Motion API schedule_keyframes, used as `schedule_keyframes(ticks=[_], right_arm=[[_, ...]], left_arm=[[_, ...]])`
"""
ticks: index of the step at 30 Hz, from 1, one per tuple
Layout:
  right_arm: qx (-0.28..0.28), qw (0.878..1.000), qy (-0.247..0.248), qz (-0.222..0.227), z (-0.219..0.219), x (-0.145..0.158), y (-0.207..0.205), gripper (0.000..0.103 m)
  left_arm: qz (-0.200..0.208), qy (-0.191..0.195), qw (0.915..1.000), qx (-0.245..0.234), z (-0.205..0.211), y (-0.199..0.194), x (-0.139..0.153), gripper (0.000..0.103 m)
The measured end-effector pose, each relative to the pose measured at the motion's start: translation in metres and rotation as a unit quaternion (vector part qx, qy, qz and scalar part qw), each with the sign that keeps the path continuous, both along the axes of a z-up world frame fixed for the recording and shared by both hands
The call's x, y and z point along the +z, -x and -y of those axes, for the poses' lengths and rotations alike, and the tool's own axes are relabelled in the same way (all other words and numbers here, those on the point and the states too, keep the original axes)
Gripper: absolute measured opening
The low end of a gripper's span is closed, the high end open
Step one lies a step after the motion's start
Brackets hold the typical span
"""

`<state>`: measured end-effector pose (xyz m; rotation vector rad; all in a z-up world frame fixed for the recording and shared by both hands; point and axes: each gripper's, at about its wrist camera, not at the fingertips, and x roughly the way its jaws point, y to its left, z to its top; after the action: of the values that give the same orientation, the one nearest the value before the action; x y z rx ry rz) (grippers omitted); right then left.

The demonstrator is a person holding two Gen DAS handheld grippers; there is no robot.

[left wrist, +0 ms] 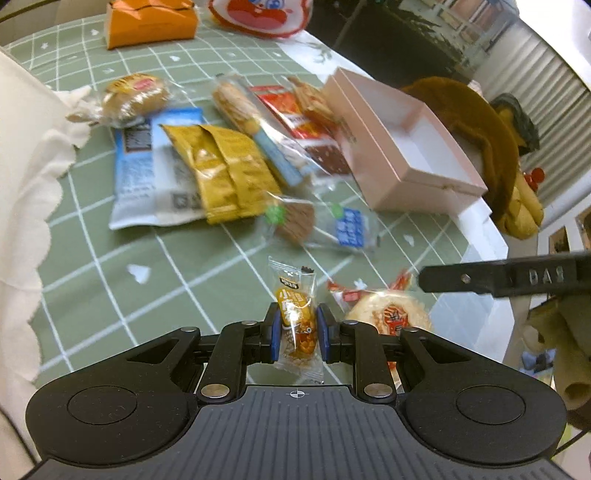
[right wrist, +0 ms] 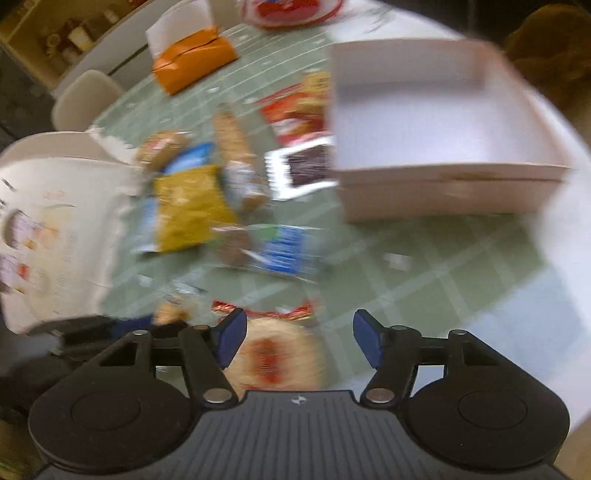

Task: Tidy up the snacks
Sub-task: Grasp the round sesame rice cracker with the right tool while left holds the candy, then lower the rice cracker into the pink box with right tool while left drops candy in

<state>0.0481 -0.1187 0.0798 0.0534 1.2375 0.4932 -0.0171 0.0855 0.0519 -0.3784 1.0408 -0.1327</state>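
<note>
My left gripper (left wrist: 298,334) is shut on a small orange-yellow snack packet (left wrist: 295,317), held above the green checked tablecloth (left wrist: 110,280). A round rice cracker packet (left wrist: 391,314) lies just to its right. An open, empty pink box (left wrist: 406,147) stands at the right. A pile of snacks lies left of it, with a yellow packet (left wrist: 225,173) on top. My right gripper (right wrist: 298,339) is open over the rice cracker (right wrist: 277,354); one of its fingers (left wrist: 498,278) shows in the left wrist view. The right wrist view is blurred; the pink box (right wrist: 443,184) is ahead on the right.
An orange tissue box (left wrist: 147,22) and a cartoon bag (left wrist: 258,14) sit at the far side. A white cloth (left wrist: 22,166) lies at the left. A brown plush toy (left wrist: 480,129) sits behind the box. The table edge (left wrist: 491,229) is near on the right.
</note>
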Motion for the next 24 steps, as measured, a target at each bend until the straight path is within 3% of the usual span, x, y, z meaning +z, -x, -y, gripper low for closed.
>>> schedule_keyframes(ticks=[2,5,7,10,13,17,18,21,24], right_arm=[[-0.008,1.0,0.0,0.014,0.011,0.002,0.013,0.068],[-0.027,0.999,-0.036,-0.004,0.015,-0.005,0.026,0.081],[-0.043,0.998,-0.037,-0.016,0.004,-0.013,0.036,0.081],[-0.066,0.997,-0.022,-0.019,-0.018,-0.028,0.045,0.081],[-0.063,0.998,0.017,0.005,-0.043,-0.04,0.054,0.085],[-0.022,0.997,0.063,0.043,-0.063,-0.044,0.06,0.086],[-0.01,0.996,0.068,0.051,-0.063,-0.044,0.063,0.082],[0.018,0.995,0.076,0.065,-0.049,-0.04,0.071,0.077],[0.007,0.994,0.075,0.076,-0.02,-0.031,0.076,0.077]], left_arm=[[0.0,-0.004,1.0,0.0,0.006,0.0,-0.002,0.024],[-0.001,-0.027,0.9996,0.008,0.01,0.002,0.0,0.024],[0.0,-0.046,0.9988,0.016,0.009,0.005,0.004,0.024],[0.001,-0.065,0.9972,0.036,0.002,0.007,0.009,0.024],[-0.002,-0.076,0.9959,0.048,-0.003,0.01,0.012,0.024],[-0.006,-0.079,0.9955,0.052,-0.004,0.013,0.013,0.024],[-0.007,-0.077,0.9957,0.051,-0.003,0.014,0.013,0.024],[-0.006,-0.068,0.9971,0.033,0.009,0.014,0.013,0.024],[-0.007,-0.052,0.9986,0.007,0.028,0.012,0.013,0.024]])
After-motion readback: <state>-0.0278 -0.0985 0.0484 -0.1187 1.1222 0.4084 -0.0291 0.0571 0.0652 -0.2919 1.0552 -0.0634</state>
